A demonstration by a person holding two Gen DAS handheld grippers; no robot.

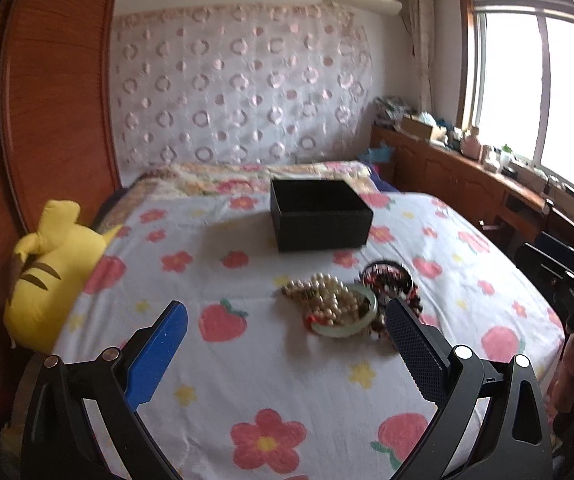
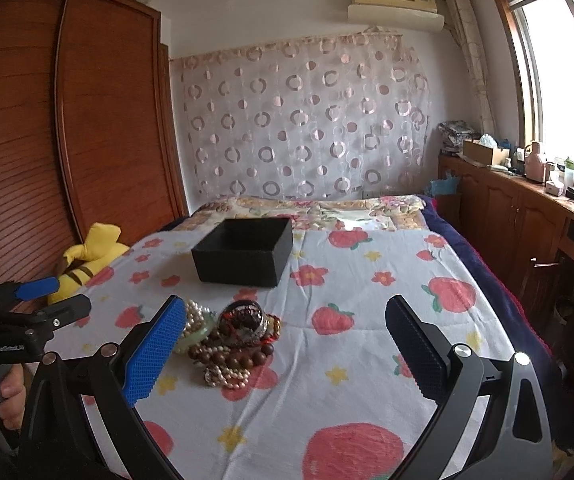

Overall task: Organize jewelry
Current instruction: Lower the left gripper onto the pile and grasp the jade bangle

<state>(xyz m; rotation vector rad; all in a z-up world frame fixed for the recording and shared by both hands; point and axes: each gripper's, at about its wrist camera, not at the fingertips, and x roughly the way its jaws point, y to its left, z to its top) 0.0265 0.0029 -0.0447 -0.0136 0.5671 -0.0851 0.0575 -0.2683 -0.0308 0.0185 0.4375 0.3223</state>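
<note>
A pile of jewelry lies on the flowered bedspread: pearl strands, a pale green bangle, dark bead bracelets. It also shows in the right wrist view, with brown wooden beads in front. An open black box stands empty behind the pile, also in the right wrist view. My left gripper is open above the bed, the pile near its right finger. My right gripper is open, the pile by its left finger. The left gripper also shows at the left of the right wrist view.
A yellow plush toy lies at the bed's left edge beside a wooden wardrobe. A wooden cabinet with clutter runs under the window on the right. Folded quilts lie at the bed's far end.
</note>
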